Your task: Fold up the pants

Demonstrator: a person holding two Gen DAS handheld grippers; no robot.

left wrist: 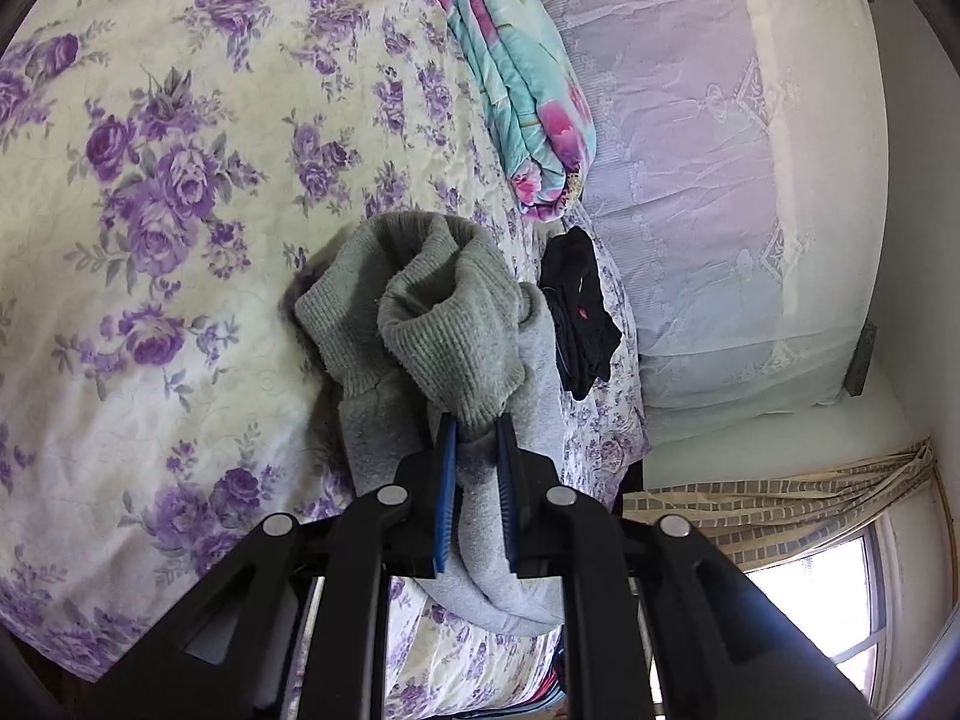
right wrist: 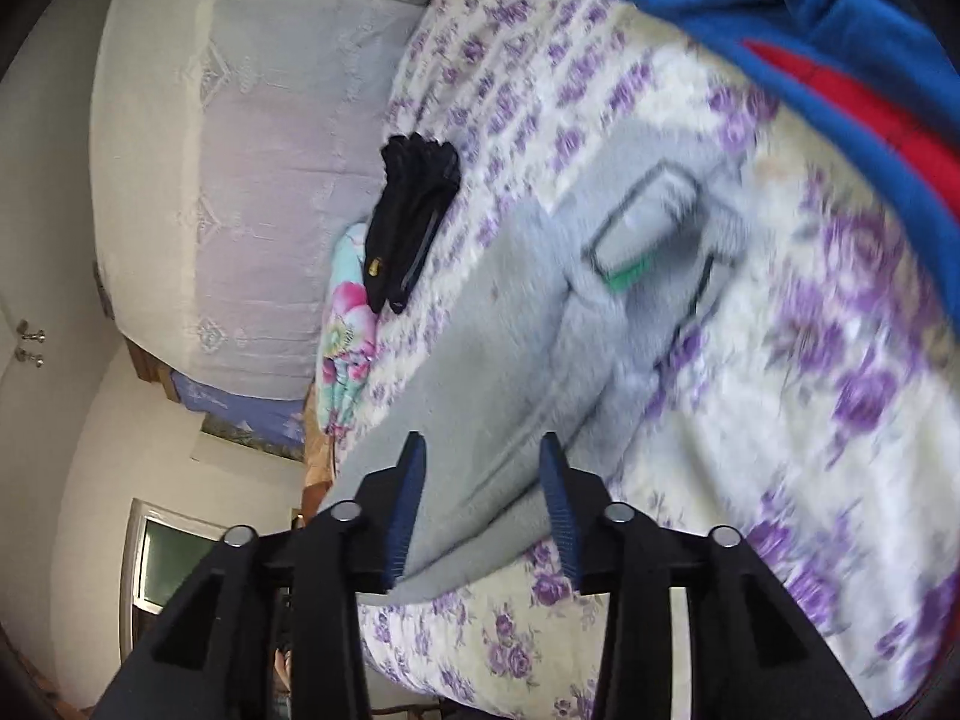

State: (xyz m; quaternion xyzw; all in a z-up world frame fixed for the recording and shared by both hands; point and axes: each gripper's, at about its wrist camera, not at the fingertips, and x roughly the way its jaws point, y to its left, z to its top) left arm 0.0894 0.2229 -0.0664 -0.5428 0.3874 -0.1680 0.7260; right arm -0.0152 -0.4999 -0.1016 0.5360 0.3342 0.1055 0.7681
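Note:
The grey sweatpants [left wrist: 420, 324] are bunched in the left wrist view, their ribbed cuffs sticking up above the floral bedspread. My left gripper [left wrist: 477, 426] is shut on the grey fabric, which hangs down between the blue pads. In the right wrist view the pants [right wrist: 516, 324] lie flat on the bed, with a back pocket and green tag showing. My right gripper [right wrist: 483, 450] is open, its fingers straddling the pants' edge without pinching it. That view is motion-blurred.
The bed has a purple-flowered cover [left wrist: 180, 180]. A folded turquoise floral quilt [left wrist: 528, 96] and a small black garment [left wrist: 579, 312] lie near the lace-covered headboard pillow [left wrist: 720, 180]. Blue and red clothing [right wrist: 810, 30] lies at the far right. A window [left wrist: 840, 600] is beside the bed.

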